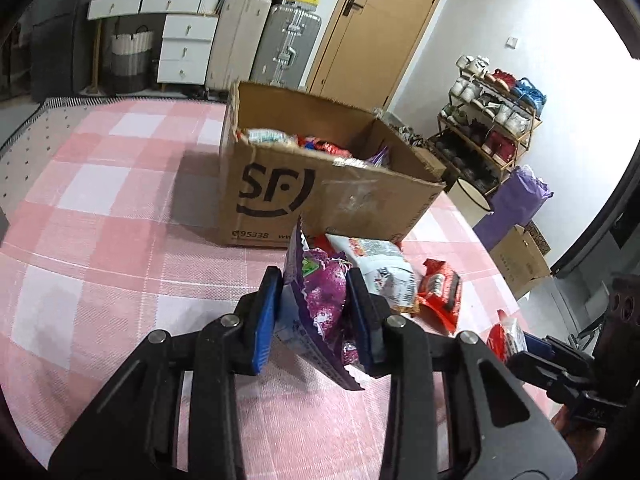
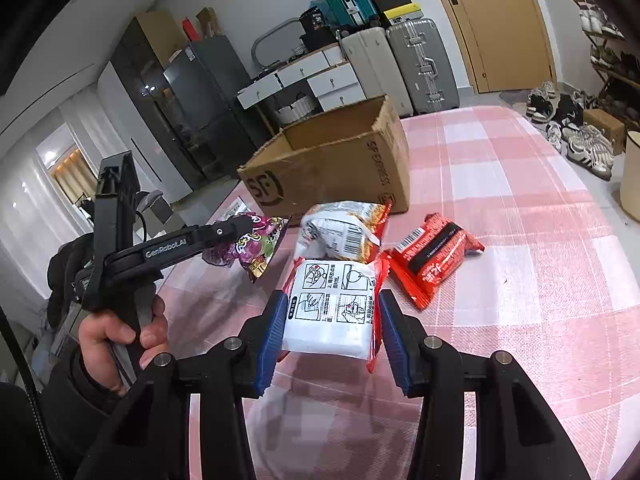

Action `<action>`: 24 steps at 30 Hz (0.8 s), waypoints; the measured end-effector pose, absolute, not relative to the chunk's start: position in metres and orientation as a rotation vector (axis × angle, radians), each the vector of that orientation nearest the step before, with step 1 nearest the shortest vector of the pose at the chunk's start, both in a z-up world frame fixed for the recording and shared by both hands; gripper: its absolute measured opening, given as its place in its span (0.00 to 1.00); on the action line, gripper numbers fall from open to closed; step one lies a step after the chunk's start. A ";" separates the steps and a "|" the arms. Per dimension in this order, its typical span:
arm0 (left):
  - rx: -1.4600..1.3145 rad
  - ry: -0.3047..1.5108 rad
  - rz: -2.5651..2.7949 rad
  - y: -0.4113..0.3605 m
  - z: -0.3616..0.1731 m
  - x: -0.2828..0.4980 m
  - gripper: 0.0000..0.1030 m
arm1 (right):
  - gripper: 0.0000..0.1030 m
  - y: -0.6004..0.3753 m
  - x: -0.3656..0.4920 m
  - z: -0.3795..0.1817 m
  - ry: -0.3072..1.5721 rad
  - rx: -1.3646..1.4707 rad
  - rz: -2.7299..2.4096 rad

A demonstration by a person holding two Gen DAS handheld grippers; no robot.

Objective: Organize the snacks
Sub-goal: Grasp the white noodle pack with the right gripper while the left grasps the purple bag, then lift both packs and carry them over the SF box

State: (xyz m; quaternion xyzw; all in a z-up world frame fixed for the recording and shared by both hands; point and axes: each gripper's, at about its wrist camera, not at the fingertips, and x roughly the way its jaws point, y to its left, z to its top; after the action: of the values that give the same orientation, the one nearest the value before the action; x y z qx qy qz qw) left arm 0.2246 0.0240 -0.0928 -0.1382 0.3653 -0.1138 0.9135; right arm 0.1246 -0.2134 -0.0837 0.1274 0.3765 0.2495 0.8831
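Purple grape-candy bag (image 1: 322, 300) hangs pinched in the left gripper's (image 1: 316, 316) jaws and a white-and-red noodle packet (image 2: 332, 312) is pinched in the right gripper's (image 2: 330, 336), both lifted off the pink-checked counter (image 1: 100, 220), presumably bound for the cardboard box (image 1: 320, 188).

White walls, wooden door (image 1: 376, 20), suitcases (image 2: 400, 64), white drawers (image 1: 184, 48), shoe rack (image 1: 492, 120)

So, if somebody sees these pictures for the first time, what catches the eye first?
Probably the two held snacks: the left gripper clamps a purple bag and the right gripper clamps a white packet, both above the pink checked cloth. Behind stands the open box with snacks inside; a red packet and another white bag lie before it.
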 end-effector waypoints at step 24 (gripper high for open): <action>-0.237 0.520 -0.314 0.036 0.036 0.102 0.30 | 0.45 -0.169 0.091 0.038 0.563 0.130 0.603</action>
State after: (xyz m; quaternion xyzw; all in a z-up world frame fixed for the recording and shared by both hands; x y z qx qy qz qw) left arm 0.1023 0.0364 0.0363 -0.1164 0.2554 -0.1544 0.9473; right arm 0.0906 -0.1692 0.0379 0.0631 0.2732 0.2927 0.9142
